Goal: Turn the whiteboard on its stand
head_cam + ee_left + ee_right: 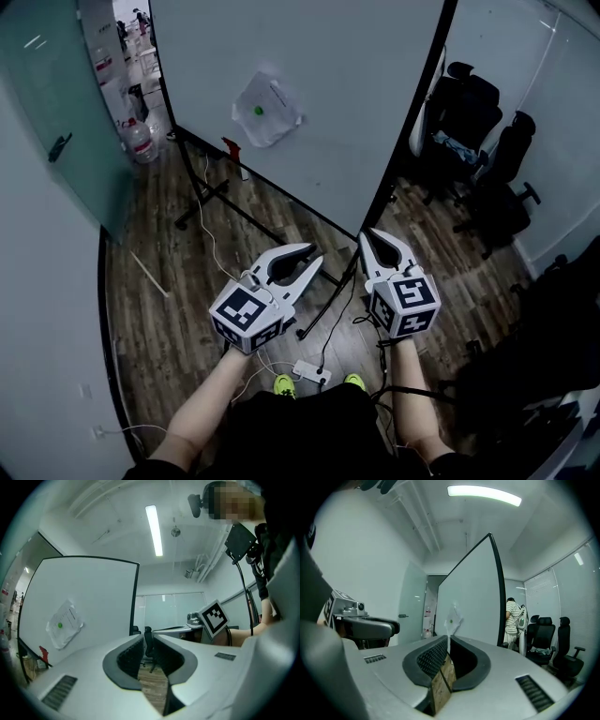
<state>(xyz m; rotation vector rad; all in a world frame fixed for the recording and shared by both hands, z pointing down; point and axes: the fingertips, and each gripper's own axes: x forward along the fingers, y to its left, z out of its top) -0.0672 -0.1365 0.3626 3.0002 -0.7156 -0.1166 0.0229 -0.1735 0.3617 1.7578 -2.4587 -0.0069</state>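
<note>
The whiteboard (319, 75) is a large white panel in a black frame, standing on a black-legged stand (220, 192) over the wood floor. A sheet of paper (265, 111) is pinned to it with a green magnet. My left gripper (317, 255) hovers below the board's lower edge, jaws a small gap apart and empty. My right gripper (372, 236) points at the board's lower right corner with its jaws together and nothing between them. In the right gripper view the whiteboard (473, 602) stands some way beyond the right gripper (448, 639). The left gripper (148, 639) sees the whiteboard (84, 602) off to its left.
Black office chairs (478, 122) stand to the right of the board. Water bottles (142, 141) sit by a glass door (56, 112) at the far left. A power strip (311, 372) and cables lie by my feet. A person (513, 620) stands behind the board.
</note>
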